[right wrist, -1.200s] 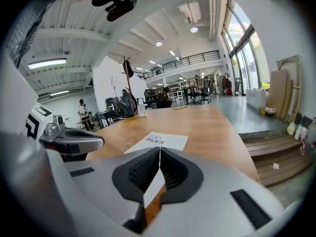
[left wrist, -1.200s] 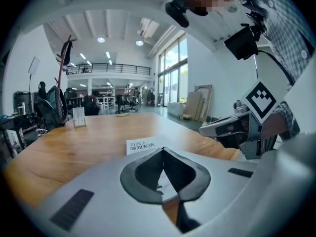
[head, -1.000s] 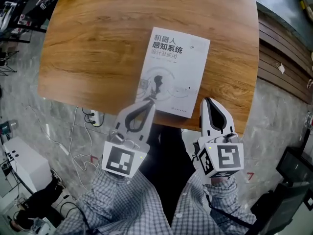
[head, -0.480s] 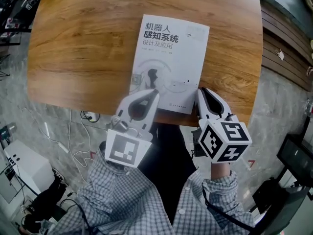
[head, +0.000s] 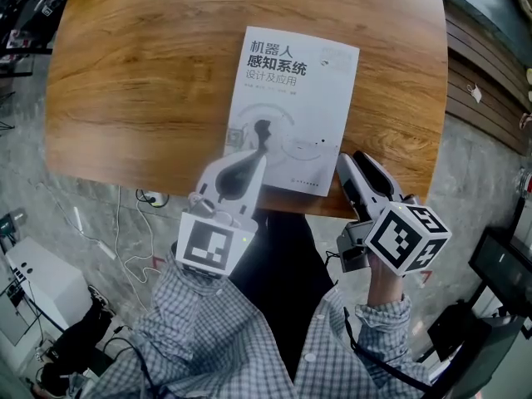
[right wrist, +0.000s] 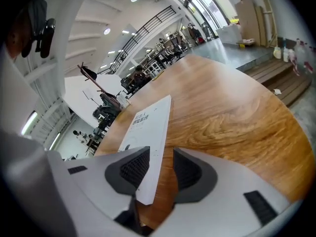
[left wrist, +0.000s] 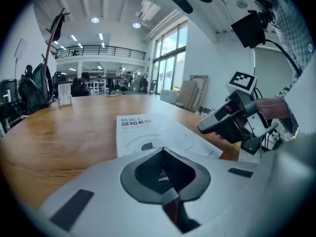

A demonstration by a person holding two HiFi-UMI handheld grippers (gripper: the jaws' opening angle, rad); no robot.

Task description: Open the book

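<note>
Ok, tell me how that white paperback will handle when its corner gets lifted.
The paperback looks thin, so its cover will probably flex rather than lift the whole book. It lies flat on the wooden table, so it shouldn't roll or tip. Its smooth cover may slide if pushed.

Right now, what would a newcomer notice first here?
The closed white book lies flat near the front edge of the wooden table. The right gripper has just been opening; its jaws straddle the book's near right corner without pressing, while the shut left gripper points at its near left part.
</note>
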